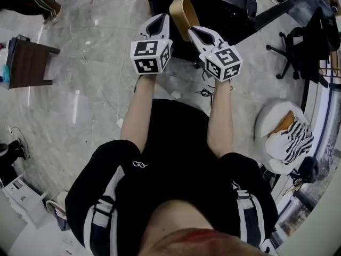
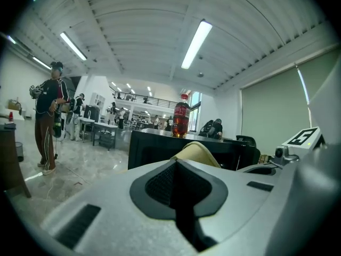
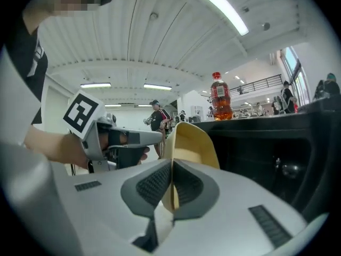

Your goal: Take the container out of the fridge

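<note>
Left gripper (image 1: 161, 19): jaws pressed together on nothing, held level beside its partner, probably standing by to steady the load.
Container (image 1: 183, 12): tan and open-topped, tilted in the air in front of the black fridge (image 1: 213, 4), outside it.
Right gripper (image 1: 193, 31): jaws pinching the container's thin rim, likely the only part narrow enough to clamp.
Bottle (image 3: 220, 103): red drink, upright on the fridge top; label too small to read.
Writing: only black-and-white square markers on the gripper cubes; no legible words.

Large open-plan office or lab hall: polished stone floor (image 1: 90, 89), swivel office chair (image 1: 298, 52), ceiling strip lights (image 2: 196, 44), distant desks (image 2: 104, 129), mezzanine railing (image 2: 144, 97).
</note>
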Available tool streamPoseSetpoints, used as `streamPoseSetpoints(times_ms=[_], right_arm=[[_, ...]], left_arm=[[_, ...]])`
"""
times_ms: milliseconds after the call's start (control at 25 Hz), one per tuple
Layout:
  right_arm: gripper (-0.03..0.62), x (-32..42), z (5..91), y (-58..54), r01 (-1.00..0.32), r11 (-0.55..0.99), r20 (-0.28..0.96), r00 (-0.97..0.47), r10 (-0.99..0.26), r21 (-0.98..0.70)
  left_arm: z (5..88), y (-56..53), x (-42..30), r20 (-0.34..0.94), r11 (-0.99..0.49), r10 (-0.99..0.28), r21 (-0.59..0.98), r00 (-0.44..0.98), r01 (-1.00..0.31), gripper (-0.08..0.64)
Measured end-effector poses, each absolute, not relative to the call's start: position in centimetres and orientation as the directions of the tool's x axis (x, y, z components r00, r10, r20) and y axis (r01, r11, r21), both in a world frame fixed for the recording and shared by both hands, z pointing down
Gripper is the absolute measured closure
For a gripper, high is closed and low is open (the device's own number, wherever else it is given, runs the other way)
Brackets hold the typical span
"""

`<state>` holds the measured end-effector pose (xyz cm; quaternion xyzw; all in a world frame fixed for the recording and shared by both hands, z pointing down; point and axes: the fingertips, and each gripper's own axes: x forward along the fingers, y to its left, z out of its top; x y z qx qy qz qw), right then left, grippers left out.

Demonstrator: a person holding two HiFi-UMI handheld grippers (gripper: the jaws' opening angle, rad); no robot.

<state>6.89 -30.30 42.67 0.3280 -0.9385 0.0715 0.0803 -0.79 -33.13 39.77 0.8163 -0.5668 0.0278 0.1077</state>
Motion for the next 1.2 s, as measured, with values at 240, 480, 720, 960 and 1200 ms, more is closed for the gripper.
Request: streamPoseSetpoints(times_ms=[240, 480, 720, 960, 1200], right_arm=[[0.578, 7.9, 39.8, -28.6, -0.652, 0.741, 0.027, -0.754, -0.657, -0.159], [0.578, 10.3, 38.0, -27.6, -0.705, 0.679, -0.073, -0.681, -0.729, -0.208], [0.578, 12.7, 37.7, -27.5, -0.77, 0.597, -0.081, -0.596, -0.799, -0.226], [0.578, 13.5, 37.6, -27.6, -0.801, 0.555, -0.075, -0.554, -0.829, -0.222], [0.578, 13.5, 37.3, -27.9, -0.815, 0.532, -0.084, -0.528, -0.845, -0.231]], left_arm=[[39.1, -32.0, -0.7, 0.144, -0.324, -0.929, 0.125, 0.34, -0.938, 0.551], [38.0, -30.9, 1.4, 0.119, -0.372, -0.915, 0.122, 0.386, -0.92, 0.55], [37.3, -29.7, 3.7, 0.1, -0.421, -0.896, 0.118, 0.432, -0.899, 0.55], [37.2, -29.2, 4.1, 0.093, -0.422, -0.897, 0.112, 0.433, -0.9, 0.55], [37.0, -29.4, 3.4, 0.094, -0.416, -0.9, 0.105, 0.425, -0.903, 0.55]])
